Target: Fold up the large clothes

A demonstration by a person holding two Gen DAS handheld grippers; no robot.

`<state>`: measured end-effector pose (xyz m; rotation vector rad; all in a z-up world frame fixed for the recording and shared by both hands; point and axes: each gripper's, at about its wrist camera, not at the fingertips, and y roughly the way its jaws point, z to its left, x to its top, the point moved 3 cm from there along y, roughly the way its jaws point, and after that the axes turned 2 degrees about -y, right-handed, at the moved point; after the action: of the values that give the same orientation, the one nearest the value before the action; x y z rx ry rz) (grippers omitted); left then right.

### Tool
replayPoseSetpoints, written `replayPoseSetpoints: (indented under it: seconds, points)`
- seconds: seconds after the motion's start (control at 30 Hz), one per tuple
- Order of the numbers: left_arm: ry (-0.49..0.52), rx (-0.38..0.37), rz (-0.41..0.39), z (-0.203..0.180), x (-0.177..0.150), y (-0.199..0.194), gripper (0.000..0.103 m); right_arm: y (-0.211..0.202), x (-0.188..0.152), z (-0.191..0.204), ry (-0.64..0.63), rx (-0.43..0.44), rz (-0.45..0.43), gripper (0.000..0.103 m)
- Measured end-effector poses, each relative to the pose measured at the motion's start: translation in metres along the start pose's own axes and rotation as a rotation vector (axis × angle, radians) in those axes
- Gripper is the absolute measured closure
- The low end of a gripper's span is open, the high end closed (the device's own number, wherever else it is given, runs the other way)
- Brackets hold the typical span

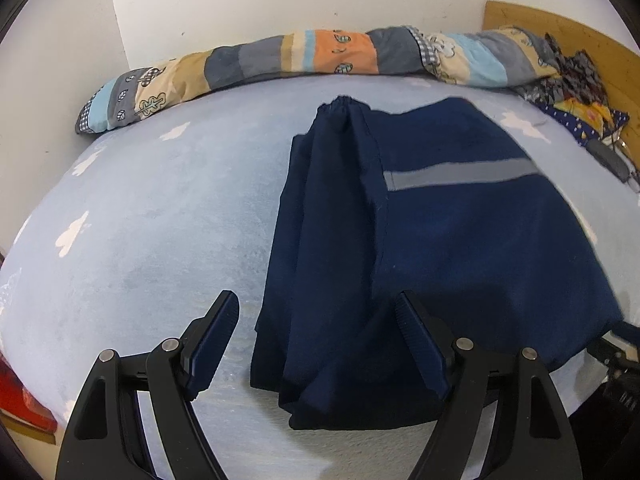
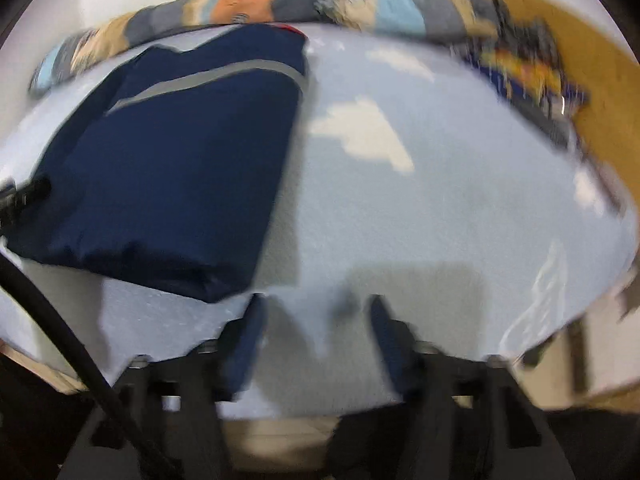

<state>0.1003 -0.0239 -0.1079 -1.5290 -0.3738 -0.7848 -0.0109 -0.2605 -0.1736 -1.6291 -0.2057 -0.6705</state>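
A navy garment (image 1: 440,240) with a grey reflective stripe lies on the light blue bed sheet (image 1: 160,220), a sleeve folded over its left side. My left gripper (image 1: 318,312) is open and empty, its jaws straddling the garment's near left edge just above it. In the blurred right wrist view the garment (image 2: 172,168) lies at the left. My right gripper (image 2: 316,312) is open and empty over bare sheet (image 2: 440,220), to the right of the garment's near corner.
A patchwork quilt (image 1: 280,56) is rolled along the wall at the back. A pile of clothes (image 1: 572,92) and a wooden headboard (image 1: 568,28) are at the far right. A red object (image 1: 20,396) sits at the bed's left edge. A black cable (image 2: 60,332) crosses the lower left.
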Motion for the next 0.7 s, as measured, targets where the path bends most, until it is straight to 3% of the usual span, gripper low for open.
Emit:
replayPoseSetpoints:
  seconds: [0.1,0.23,0.3,0.43,0.53,0.63,0.7]
  points:
    - [-0.025,-0.025,-0.054,0.001,0.007,-0.014,0.023,-0.039,0.017,-0.013,0.056,0.118,-0.135,0.046]
    - [-0.044,-0.027,-0.115,-0.003,0.015,-0.033,0.022,-0.098,0.05,0.002,-0.054,0.112,-0.377,0.023]
    - [-0.052,-0.021,-0.134,-0.006,0.018,-0.042,0.021,-0.124,0.067,0.02,-0.133,0.083,-0.482,0.023]
    - [-0.066,-0.018,-0.207,-0.008,0.02,-0.068,0.015,-0.149,0.072,0.047,-0.205,-0.031,-0.636,0.003]
    - [-0.07,-0.014,-0.245,-0.009,0.018,-0.076,0.012,-0.125,0.055,0.056,-0.156,-0.033,-0.578,0.001]
    - [-0.075,-0.011,-0.252,-0.009,0.018,-0.072,0.012,-0.102,0.053,0.067,-0.186,0.061,-0.438,0.007]
    - [-0.069,-0.012,-0.233,-0.008,0.018,-0.066,0.012,-0.105,0.054,0.065,-0.178,0.068,-0.453,0.006]
